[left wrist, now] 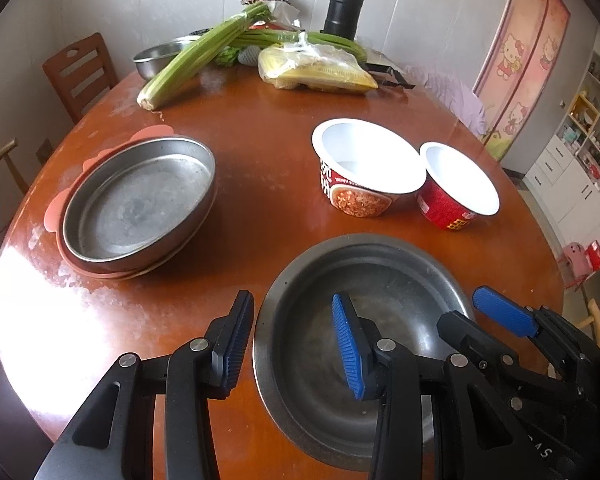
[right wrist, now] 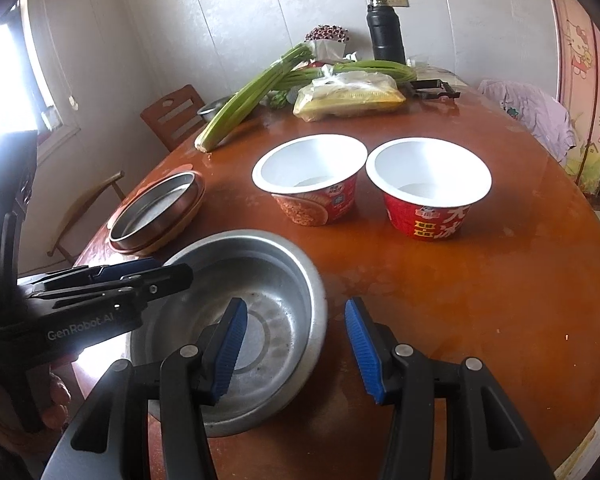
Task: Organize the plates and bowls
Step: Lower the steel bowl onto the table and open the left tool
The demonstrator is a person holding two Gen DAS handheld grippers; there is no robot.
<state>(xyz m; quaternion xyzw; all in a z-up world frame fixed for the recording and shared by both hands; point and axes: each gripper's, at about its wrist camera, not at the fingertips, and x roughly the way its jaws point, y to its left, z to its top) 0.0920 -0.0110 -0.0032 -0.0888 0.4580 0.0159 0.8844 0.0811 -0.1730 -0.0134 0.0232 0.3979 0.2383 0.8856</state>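
Observation:
A wide steel basin (left wrist: 380, 280) (right wrist: 268, 256) sits at the near edge of the round wooden table (left wrist: 260, 184). My left gripper (left wrist: 296, 344) is open, its jaws astride the basin's left rim. My right gripper (right wrist: 296, 352) is open astride the basin's right rim; it also shows in the left wrist view (left wrist: 476, 320). A shallow steel pan (left wrist: 140, 204) (right wrist: 156, 208) rests on pink plates at the left. Two empty red-and-white paper bowls (left wrist: 364, 172) (left wrist: 456, 184) stand side by side beyond the basin, also in the right wrist view (right wrist: 312, 180) (right wrist: 428, 184).
At the table's far side lie celery stalks (left wrist: 208, 52), a bagged yellow packet (left wrist: 316, 68), a small steel bowl (left wrist: 160, 56), a black flask (left wrist: 344, 4) and a black tool (left wrist: 388, 74). A wooden chair (left wrist: 80, 72) stands at the left.

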